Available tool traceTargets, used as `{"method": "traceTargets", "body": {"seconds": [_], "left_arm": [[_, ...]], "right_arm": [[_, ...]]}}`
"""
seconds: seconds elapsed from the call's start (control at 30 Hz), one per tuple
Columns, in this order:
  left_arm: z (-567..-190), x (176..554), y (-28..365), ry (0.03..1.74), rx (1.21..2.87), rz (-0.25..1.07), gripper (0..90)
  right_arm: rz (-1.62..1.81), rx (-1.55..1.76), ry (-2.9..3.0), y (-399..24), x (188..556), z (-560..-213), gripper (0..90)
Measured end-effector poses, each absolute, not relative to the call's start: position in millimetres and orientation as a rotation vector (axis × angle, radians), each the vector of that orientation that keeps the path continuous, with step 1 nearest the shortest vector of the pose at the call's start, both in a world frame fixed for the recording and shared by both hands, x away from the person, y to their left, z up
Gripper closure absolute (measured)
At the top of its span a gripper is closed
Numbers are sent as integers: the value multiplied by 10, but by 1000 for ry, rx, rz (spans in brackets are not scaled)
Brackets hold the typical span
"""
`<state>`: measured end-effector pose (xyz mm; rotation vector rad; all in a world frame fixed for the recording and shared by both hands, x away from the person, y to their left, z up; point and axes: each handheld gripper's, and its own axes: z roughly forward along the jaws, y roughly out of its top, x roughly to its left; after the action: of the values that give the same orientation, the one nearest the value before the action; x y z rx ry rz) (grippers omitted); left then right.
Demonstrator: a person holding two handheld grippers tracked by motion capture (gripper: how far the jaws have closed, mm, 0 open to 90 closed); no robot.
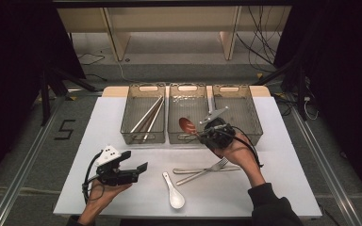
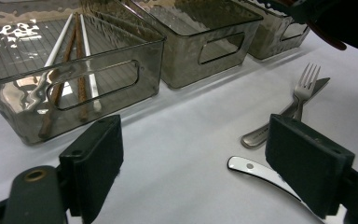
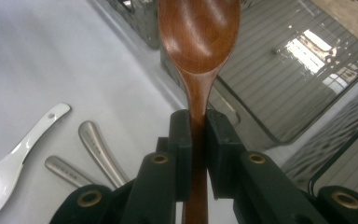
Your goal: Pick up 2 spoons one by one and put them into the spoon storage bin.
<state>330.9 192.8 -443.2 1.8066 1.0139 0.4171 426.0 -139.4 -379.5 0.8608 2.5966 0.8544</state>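
Note:
My right gripper (image 1: 203,134) is shut on the handle of a brown wooden spoon (image 1: 187,125), whose bowl hangs over the near part of the middle bin (image 1: 187,89). In the right gripper view the spoon (image 3: 198,32) rises straight from between the pads (image 3: 181,140), with the bin's ribbed floor (image 3: 284,70) behind it. My left gripper (image 1: 139,162) rests low at the table's front left with its jaws wide apart and nothing between them. Beyond my left gripper (image 2: 196,149) lies bare white table.
Three smoky plastic bins stand in a row; the left bin (image 1: 143,88) holds chopsticks (image 2: 70,60). A white ceramic spoon (image 1: 174,192) lies near the front edge, its handle (image 2: 251,169) by my left gripper. A metal fork (image 1: 210,168) crosses another metal utensil handle (image 1: 188,170) at centre right.

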Motion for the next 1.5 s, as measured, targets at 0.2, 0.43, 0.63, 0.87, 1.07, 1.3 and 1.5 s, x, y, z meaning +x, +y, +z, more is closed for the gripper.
{"method": "traceTargets", "body": {"seconds": [0.2, 0.43, 0.63, 0.87, 1.07, 1.3, 1.5], "left_arm": [[-4430, 3305, 1935, 1010, 1802, 419, 187], [-4428, 3301, 1935, 1008, 1798, 423, 187], [-4431, 3300, 1929, 1006, 1802, 428, 187], [-4434, 3302, 1930, 1002, 1807, 428, 187], [-4437, 3302, 1927, 1002, 1806, 428, 187], [-4433, 3297, 1930, 997, 1806, 432, 187], [-4432, 3297, 1931, 996, 1805, 431, 187]], "right_arm": [[880, 876, 2573, -1357, 4337, -3747, 819], [876, 897, 2558, -1330, 4434, -3715, 819], [877, 921, 2545, -1300, 4528, -3696, 819], [878, 957, 2522, -1280, 4657, -3657, 819], [872, 983, 2507, -1263, 4766, -3643, 819], [876, 1001, 2489, -1220, 4878, -3619, 819], [884, 1040, 2472, -1184, 4962, -3598, 818]]}}
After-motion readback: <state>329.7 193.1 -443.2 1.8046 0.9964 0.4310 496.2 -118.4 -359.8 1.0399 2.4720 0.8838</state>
